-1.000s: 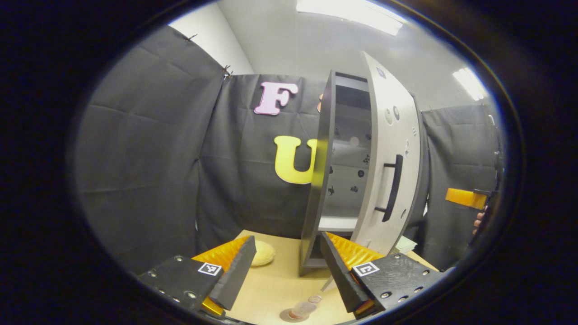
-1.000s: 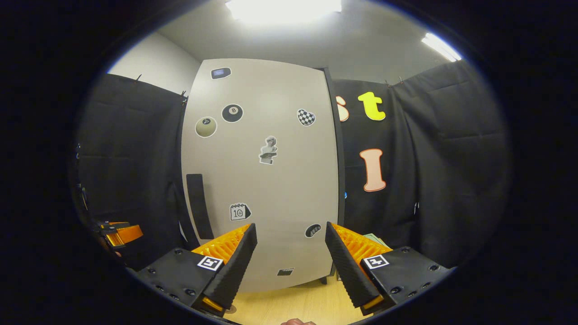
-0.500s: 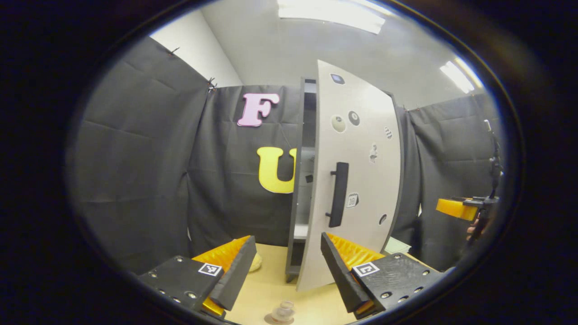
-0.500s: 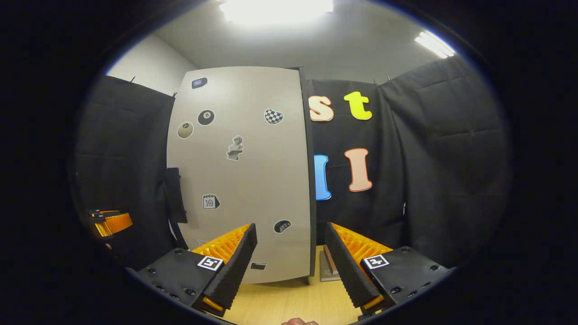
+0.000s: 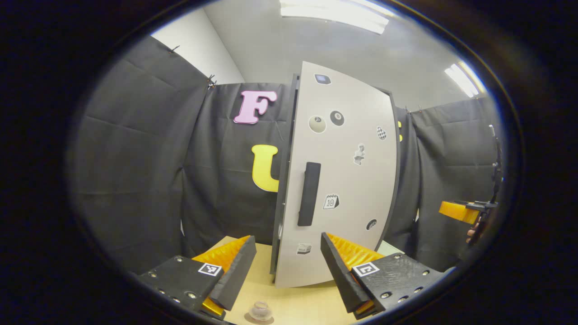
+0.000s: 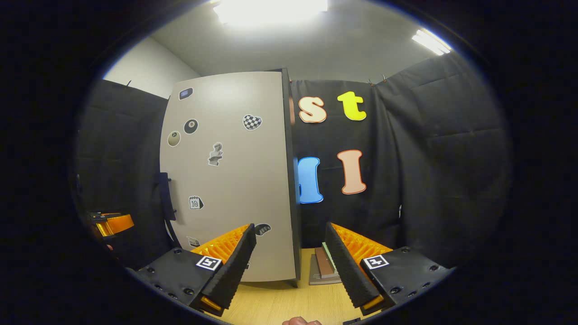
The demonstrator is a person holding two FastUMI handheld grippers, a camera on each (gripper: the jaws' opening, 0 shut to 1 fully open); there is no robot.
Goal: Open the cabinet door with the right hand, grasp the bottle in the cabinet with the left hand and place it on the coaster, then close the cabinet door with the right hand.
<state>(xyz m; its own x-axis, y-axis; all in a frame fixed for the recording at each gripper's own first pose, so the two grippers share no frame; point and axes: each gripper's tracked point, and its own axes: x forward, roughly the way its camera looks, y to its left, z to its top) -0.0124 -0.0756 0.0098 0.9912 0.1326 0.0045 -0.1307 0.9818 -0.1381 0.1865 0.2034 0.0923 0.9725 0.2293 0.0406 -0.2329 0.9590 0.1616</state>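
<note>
Door's swung a long way round since a second ago — back then the cabinet was gaping open, now the cabinet door (image 5: 343, 180) sits nearly flush with the frame, just a thin dark sliver left along its handle edge. Looks like the closing step is basically wrapping up.

In the right gripper view the right gripper (image 6: 289, 262) hangs with fingers spread wide, holding nothing, and the door panel (image 6: 230, 180) lies at about 11 o'clock from it, apart, not touching. So any last nudge goes up-left toward that free edge; the tall black handle (image 5: 309, 194) runs vertically, 12 to 6.

Left gripper (image 5: 285, 266) is also spread and empty. The bottle (image 5: 260, 310) — small, clear, squat-looking from above — stands on the wooden table (image 5: 307, 304) at roughly 7 o'clock below its fingers, on what seems to be the coaster, though I can't make that out properly.
</note>
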